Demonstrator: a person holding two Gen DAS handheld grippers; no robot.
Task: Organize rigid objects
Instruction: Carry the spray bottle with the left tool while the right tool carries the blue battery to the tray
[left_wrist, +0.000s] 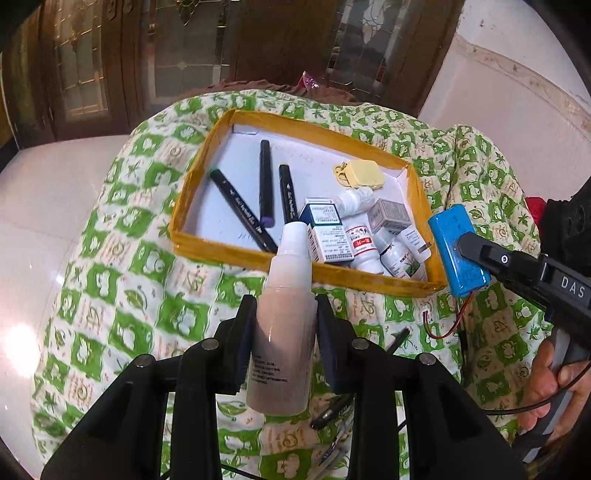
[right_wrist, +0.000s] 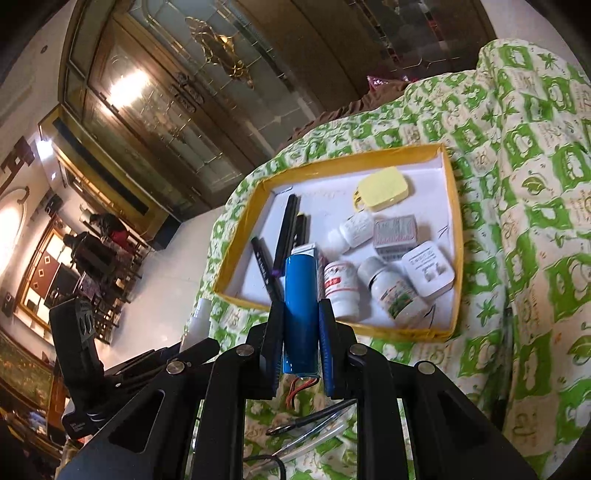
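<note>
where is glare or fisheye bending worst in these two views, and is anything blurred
Left wrist view: glare patch on the glossy white floor; yellow-rimmed cardboard tray edges bow; held translucent spray bottle slightly soft. Right wrist view: blown-out reflection on the glass cabinet door, which curves strongly; held blue cylindrical battery pack reasonably sharp.

Matte black linkage arms with silver pivot screws, blue-padded jaws, white "DAS" lettering, bare-skinned hand (left_wrist: 546, 384).

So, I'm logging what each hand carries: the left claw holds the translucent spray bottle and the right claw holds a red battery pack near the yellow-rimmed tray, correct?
Not quite: the cylindrical battery pack in the right claw is blue, not red; only its trailing wires are red, as the right wrist view shows. The left claw does hold the translucent white-capped spray bottle, near the yellow-rimmed cardboard tray.
</note>
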